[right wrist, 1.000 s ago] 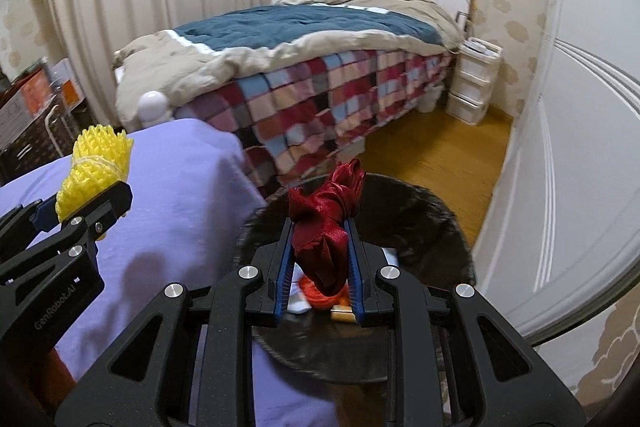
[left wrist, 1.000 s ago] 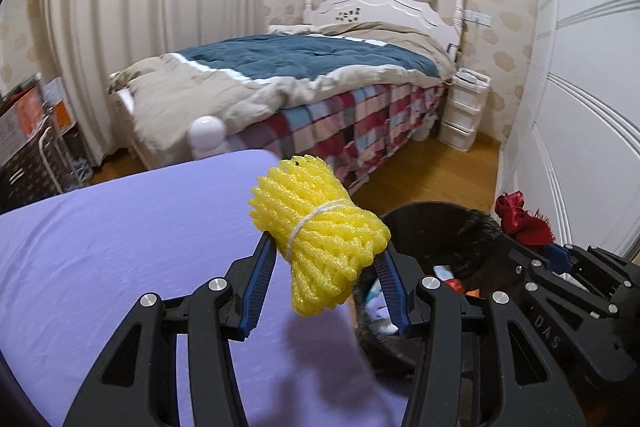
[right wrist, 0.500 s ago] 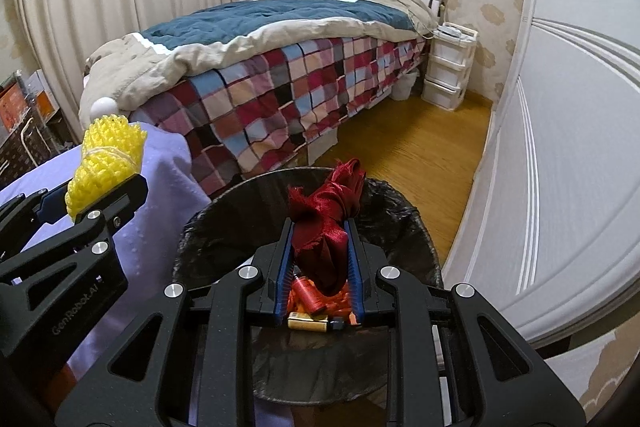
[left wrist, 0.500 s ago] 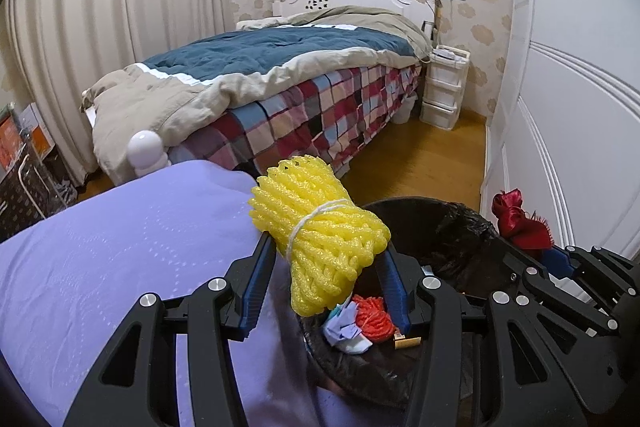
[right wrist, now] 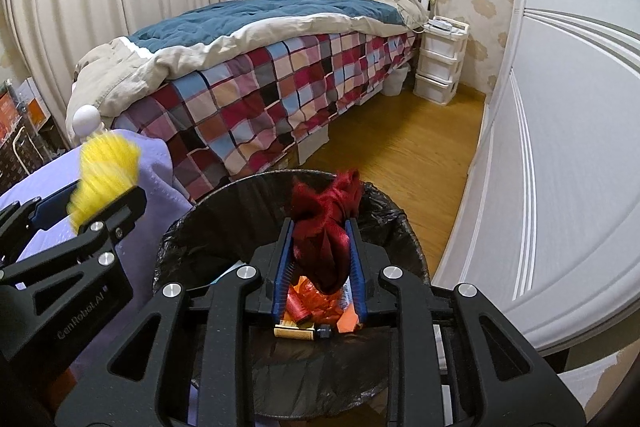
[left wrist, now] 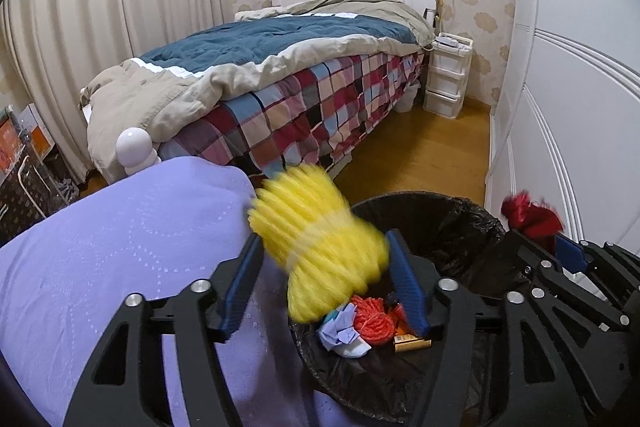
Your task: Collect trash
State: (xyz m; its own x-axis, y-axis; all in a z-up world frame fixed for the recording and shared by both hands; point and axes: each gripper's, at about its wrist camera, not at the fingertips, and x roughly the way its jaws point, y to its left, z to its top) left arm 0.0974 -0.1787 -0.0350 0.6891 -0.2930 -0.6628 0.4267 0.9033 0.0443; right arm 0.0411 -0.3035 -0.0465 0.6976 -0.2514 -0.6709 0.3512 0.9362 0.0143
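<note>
My left gripper (left wrist: pixel 326 259) stands open, jaws wide apart, with a yellow foam net bundle (left wrist: pixel 320 247) blurred and loose between them, over the near rim of a bin lined with a black bag (left wrist: pixel 440 215). The bundle also shows in the right wrist view (right wrist: pixel 106 171). My right gripper (right wrist: pixel 322 251) is shut on a dark red ribbon wad (right wrist: pixel 324 227) and holds it above the bin (right wrist: pixel 224 211). Inside the bin lie orange and red scraps (right wrist: pixel 316 307), a small box and white paper (left wrist: pixel 344 331).
A table with a purple cloth (left wrist: pixel 120 247) stands left of the bin. A bed with a checked cover (left wrist: pixel 300 99) lies beyond it. A white wardrobe (left wrist: pixel 580 107) runs along the right. A white drawer unit (left wrist: pixel 446 75) stands by the headboard.
Both grippers moved right, over the bin. My left jaws have opened wider and the yellow bundle is blurred and slipping down between them. The right gripper still holds the ribbon.
</note>
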